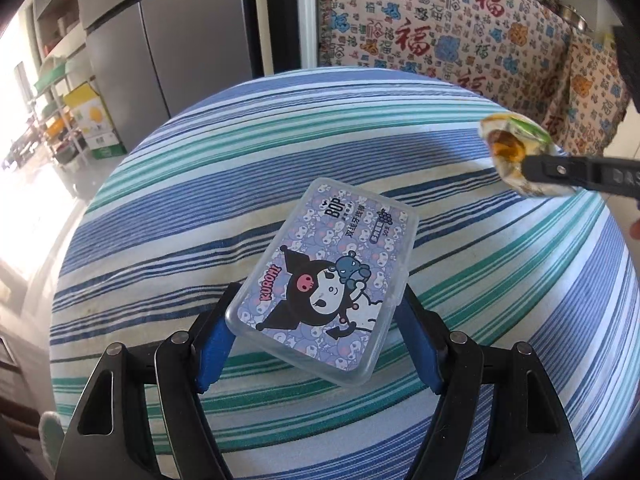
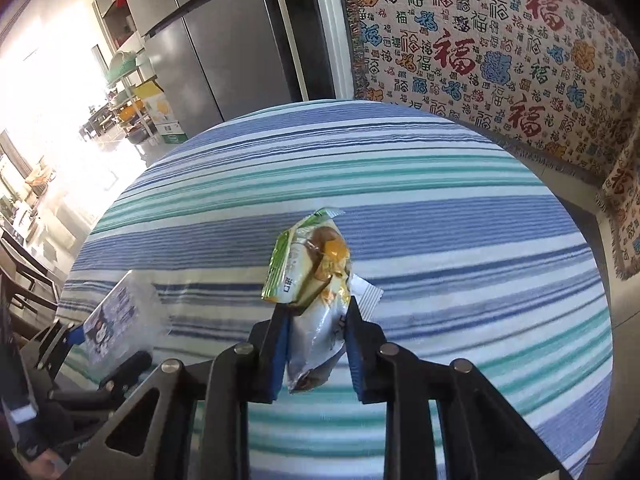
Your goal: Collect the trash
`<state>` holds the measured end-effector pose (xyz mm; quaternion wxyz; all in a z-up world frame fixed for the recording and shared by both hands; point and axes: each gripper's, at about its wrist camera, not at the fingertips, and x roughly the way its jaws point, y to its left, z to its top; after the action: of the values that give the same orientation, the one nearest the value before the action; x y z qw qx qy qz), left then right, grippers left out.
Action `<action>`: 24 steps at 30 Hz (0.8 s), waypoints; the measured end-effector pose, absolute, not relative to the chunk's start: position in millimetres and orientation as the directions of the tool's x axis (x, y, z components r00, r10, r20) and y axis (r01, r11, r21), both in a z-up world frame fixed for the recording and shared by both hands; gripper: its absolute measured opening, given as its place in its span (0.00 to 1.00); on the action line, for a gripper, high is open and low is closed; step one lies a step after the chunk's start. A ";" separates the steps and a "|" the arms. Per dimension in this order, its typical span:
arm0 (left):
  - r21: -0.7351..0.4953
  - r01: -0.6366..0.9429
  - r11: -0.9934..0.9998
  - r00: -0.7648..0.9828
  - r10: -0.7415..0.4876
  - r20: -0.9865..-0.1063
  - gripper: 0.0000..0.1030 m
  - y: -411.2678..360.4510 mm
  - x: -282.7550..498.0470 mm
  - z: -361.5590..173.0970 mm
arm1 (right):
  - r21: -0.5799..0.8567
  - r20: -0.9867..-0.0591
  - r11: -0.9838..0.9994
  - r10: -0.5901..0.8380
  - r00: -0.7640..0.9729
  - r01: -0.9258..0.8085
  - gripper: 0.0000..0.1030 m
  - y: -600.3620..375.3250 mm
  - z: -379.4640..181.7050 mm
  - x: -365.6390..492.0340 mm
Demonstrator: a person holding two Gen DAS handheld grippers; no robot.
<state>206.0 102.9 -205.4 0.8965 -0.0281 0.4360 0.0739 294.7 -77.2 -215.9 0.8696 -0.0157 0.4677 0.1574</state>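
Left gripper (image 1: 316, 300) clamps the floss box (image 1: 322, 280) — right gripper (image 2: 316, 312) pinches a wrapper (image 2: 316, 280), seemingly crumpled.

Left gripper (image 1: 318, 300): matte black linkage arms with triangular cutouts, four round silver pivot pins along the top, blue pads (image 1: 212, 354) lining the inner faces of both fingers. Right gripper (image 2: 316, 308): same build, black arms, silver pins, blue pads (image 2: 282, 354) on black finger backs. From the left wrist view, right finger seen side-on: flat black bar, one small silver screw, pale embossed lettering partly cut off at frame edge. Sliver of skin at far right edge.
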 end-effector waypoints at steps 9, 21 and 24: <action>0.007 -0.162 0.987 0.607 0.105 -0.787 0.72 86.7 181.6 -205.6 | 0.066 -0.864 0.948 0.210 0.458 -0.310 0.25 -99.9 -218.8 190.8; -0.149 -0.060 0.987 0.588 -0.085 -0.804 0.91 110.9 163.5 -181.3 | 0.000 -0.863 0.935 0.180 0.473 -0.356 0.66 -102.6 -202.1 174.5; -0.161 -0.021 0.987 0.568 -0.121 -0.814 0.96 113.8 178.9 -175.0 | -0.012 -0.867 0.926 0.178 0.466 -0.377 0.66 -97.9 -197.8 177.1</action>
<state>178.9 113.8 -175.0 0.8820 -0.0762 0.4641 -0.0284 177.1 -97.9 -197.8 0.8501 -0.1011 0.4903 0.1631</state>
